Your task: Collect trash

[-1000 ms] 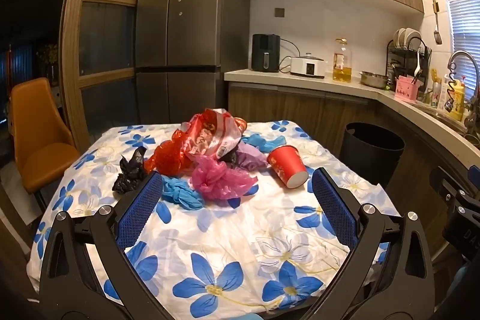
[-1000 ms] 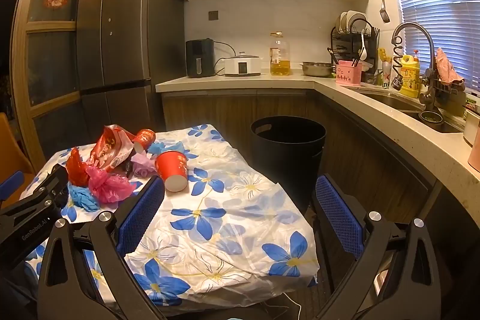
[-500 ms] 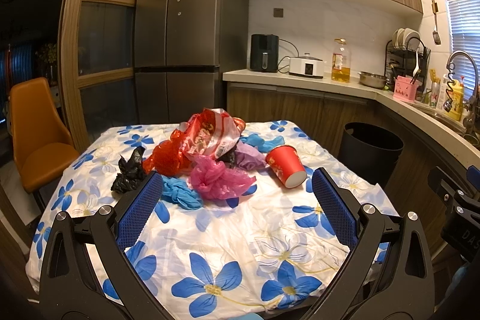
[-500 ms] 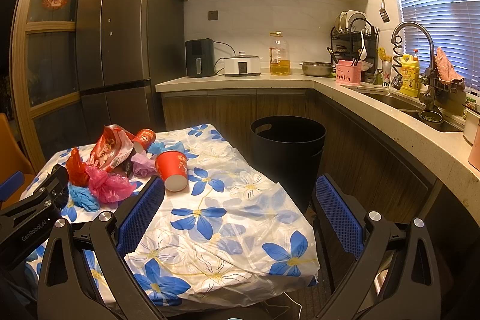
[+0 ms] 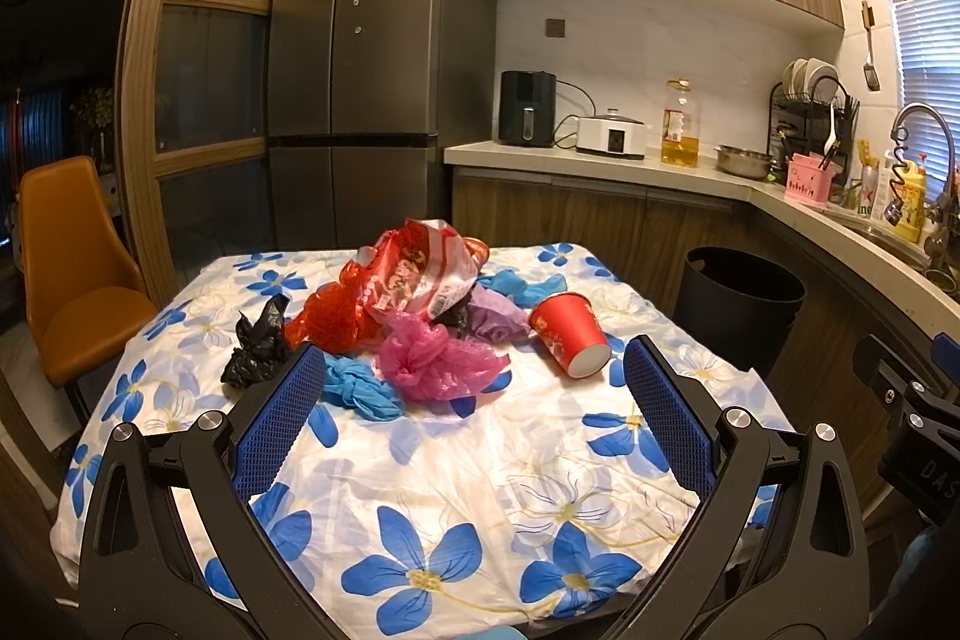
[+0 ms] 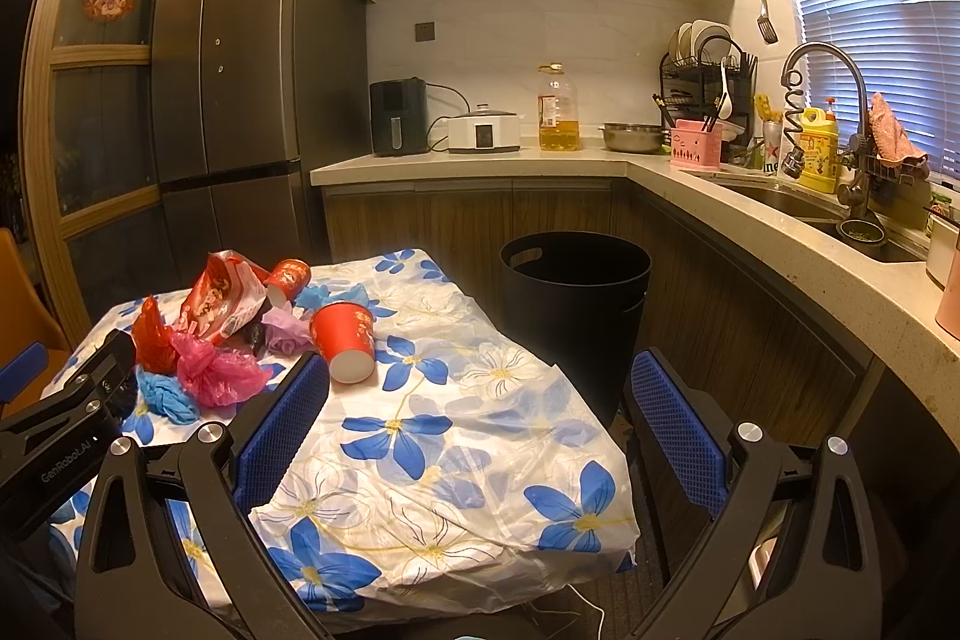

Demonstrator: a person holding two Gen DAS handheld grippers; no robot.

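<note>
Both hand-held grippers wide, empty: left hand-held gripper faces trash pile ahead on desk; right hand-held gripper nearer bin, ready.

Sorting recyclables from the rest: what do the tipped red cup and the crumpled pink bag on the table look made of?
The tipped red cup looks like matte coated paper: thin rolled rim, white inside. The crumpled pink bag looks like thin glossy plastic film: translucent, finely creased. Neither can be confirmed by sight alone.

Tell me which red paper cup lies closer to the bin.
The red cup with its white mouth facing the camera; the other cup sits farther back beside the snack bag.
</note>
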